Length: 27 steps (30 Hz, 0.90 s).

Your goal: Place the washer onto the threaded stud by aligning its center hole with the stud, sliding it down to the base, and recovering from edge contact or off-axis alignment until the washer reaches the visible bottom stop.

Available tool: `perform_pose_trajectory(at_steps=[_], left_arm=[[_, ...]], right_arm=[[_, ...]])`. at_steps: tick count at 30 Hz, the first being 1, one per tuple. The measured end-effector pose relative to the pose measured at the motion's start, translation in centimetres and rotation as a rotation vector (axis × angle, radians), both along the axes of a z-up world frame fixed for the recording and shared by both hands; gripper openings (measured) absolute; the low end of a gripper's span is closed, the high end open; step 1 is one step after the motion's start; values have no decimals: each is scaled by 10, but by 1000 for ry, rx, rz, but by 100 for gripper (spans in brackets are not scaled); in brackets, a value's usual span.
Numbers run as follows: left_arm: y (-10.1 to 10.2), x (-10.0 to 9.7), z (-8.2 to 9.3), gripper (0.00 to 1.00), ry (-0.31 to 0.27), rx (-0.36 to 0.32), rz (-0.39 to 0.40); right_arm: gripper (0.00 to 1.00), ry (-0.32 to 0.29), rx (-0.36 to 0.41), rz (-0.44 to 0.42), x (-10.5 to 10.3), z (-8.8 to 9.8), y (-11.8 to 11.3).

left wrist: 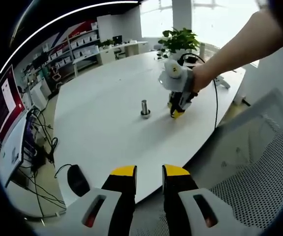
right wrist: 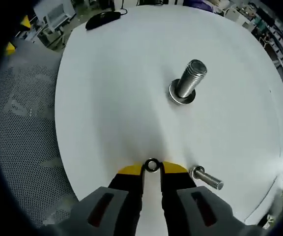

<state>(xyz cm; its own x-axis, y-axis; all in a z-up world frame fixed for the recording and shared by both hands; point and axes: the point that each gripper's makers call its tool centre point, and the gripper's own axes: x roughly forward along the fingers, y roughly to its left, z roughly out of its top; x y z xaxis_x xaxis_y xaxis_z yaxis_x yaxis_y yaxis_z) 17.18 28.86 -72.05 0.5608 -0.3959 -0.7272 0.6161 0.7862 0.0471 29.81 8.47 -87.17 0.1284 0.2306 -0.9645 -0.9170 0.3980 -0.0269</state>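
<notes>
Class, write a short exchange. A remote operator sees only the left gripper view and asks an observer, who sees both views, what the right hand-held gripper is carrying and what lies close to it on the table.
Operator: In the left gripper view, the right hand-held gripper is low over the table, beside the threaded stud. Is it holding anything?
Observer: Yes. The right gripper view shows a small washer pinched between its yellow tips.
Operator: Is there anything close to it that I should avoid?
Observer: A loose bolt lies on its side on the table, just beside one jaw.
</notes>
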Motion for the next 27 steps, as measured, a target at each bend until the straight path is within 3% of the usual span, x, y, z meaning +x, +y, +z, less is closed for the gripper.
perform_pose_trajectory(at_steps=[2,8,12,16,27], left_arm=[[0,0,0,18,-2,-1,0],[0,1,1,18,-5,0,0],[-1,-1,-1,18,5,9,-6],[-1,-2,-2,18,7,15,-6],[1,0,1,19,-2,2,6]], right_arm=[[15,-4,23,-43,-2,1,1],[14,-40,17,-20,-6,4,4],[14,-33,40,-71,-1,3,2],[14,-63,39,-73,0,3,-4],[14,-79,95,-160,1,25,-24]])
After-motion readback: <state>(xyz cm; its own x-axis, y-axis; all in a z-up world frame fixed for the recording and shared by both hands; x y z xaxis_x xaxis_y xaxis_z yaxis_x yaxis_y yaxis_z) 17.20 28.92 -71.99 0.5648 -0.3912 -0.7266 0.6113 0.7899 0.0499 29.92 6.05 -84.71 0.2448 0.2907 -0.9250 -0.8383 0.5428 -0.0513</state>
